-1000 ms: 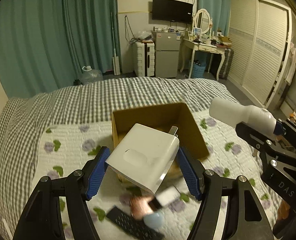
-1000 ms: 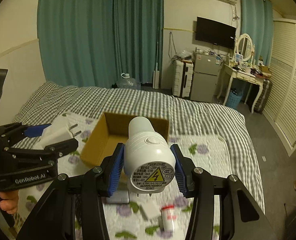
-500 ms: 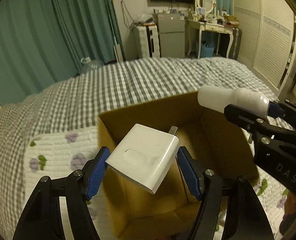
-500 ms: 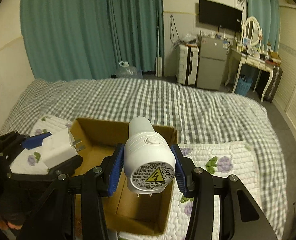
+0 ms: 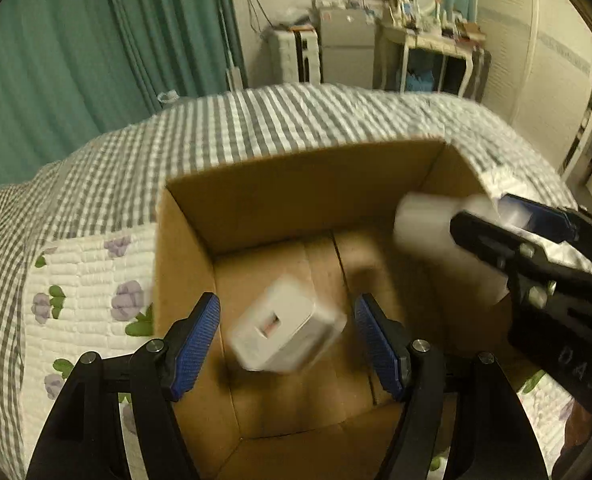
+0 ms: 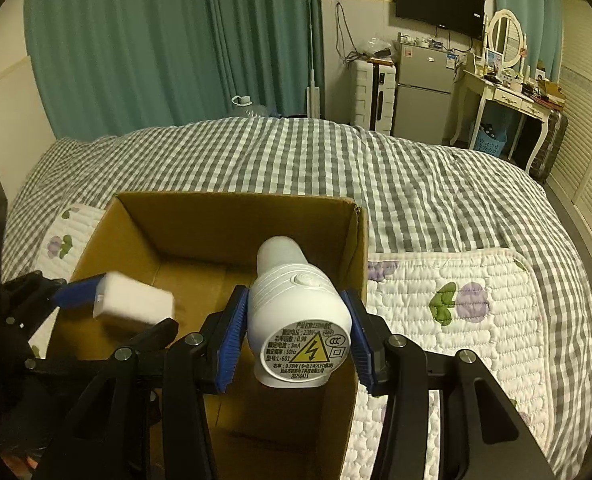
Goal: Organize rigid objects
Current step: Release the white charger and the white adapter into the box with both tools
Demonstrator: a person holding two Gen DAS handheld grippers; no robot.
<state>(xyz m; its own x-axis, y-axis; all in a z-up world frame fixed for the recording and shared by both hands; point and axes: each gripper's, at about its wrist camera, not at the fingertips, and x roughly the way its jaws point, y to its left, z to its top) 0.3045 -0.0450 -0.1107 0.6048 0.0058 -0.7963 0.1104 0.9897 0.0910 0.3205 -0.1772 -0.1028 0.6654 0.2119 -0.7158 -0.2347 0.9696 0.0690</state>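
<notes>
An open cardboard box stands on the bed; it also shows in the right wrist view. My left gripper is open over the box. The white square charger is blurred, loose between the blue pads and inside the box mouth; it also shows in the right wrist view. My right gripper is shut on a white plug-in night light and holds it over the box's right side. That light shows blurred in the left wrist view.
The box sits on a white quilted mat with purple flowers over a grey checked bedspread. Green curtains, a fridge and a dressing table stand beyond the bed.
My left gripper has opened and the charger has dropped from it into the box. Both grippers have moved forward and down over the box. The right gripper still holds the night light.
</notes>
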